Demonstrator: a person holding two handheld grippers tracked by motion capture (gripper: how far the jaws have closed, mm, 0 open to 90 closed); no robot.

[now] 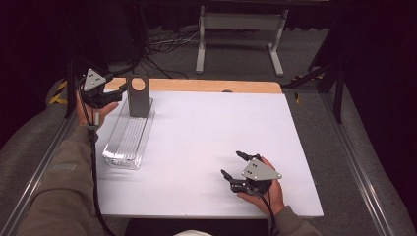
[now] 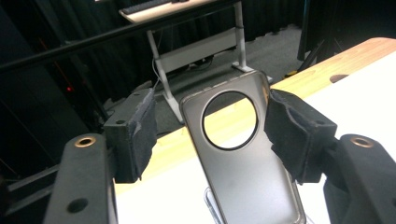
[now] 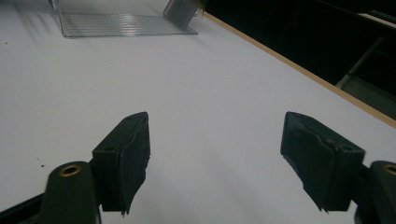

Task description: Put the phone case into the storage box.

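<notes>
The grey phone case (image 1: 138, 95) stands upright at the far end of the clear plastic tray (image 1: 129, 138), its round camera cut-out uppermost. The tray lies on the white table (image 1: 206, 147) near its left edge.

The left hand-held gripper (image 1: 119, 90) sits level, just left of the tray's far end. In the left gripper view its jaws flank the case's top: the right pad (image 2: 287, 130) looks to touch the case edge, while the left pad (image 2: 140, 135) stands clear. The jaws are part open and the case is not clamped.

The right hand-held gripper (image 1: 233, 165) rests well apart from the tray, toward the table's near right, jaws wide with nothing between them.

Judgement: the step is releasing the case. Open evenly and withdraw straight back, lest the touching pad tip the case.
</notes>
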